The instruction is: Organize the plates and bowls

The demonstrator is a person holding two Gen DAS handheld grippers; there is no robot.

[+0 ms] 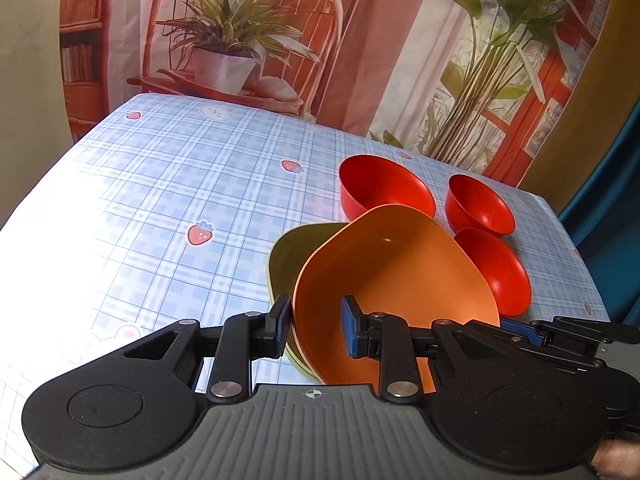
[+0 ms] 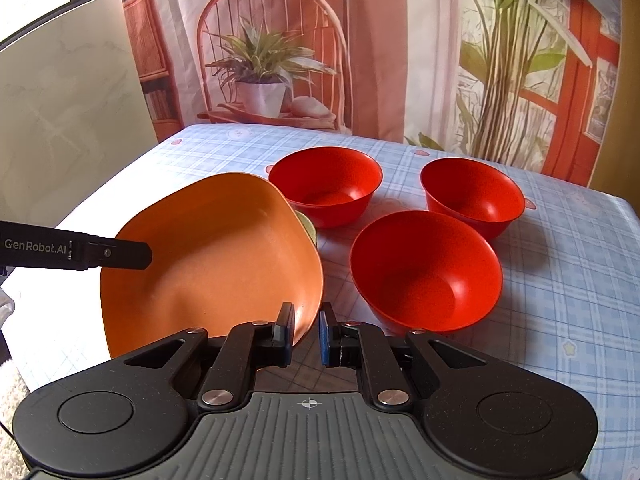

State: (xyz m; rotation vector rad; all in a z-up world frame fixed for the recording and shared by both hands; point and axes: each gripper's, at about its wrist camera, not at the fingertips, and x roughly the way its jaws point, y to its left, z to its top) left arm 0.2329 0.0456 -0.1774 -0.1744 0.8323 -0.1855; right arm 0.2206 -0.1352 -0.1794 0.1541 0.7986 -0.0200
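An orange plate [image 1: 396,276] lies tilted on top of a green plate [image 1: 294,258] on the checked tablecloth. My left gripper [image 1: 314,326] is open, its jaws straddling the orange plate's near-left rim. My right gripper [image 2: 306,334] is open, its jaws either side of the orange plate's [image 2: 208,256] near-right rim. Only a sliver of the green plate [image 2: 307,226] shows in the right wrist view. Three red bowls [image 2: 426,272] [image 2: 325,184] [image 2: 473,196] stand upright right of the plates. The left gripper's finger [image 2: 116,255] reaches over the orange plate.
The table [image 1: 160,184] has a blue plaid cloth with strawberries. A printed backdrop [image 2: 360,40] hangs behind the far edge. The right table edge [image 2: 624,208] drops off near the far bowl. A pale panel [image 2: 68,112] stands at the left.
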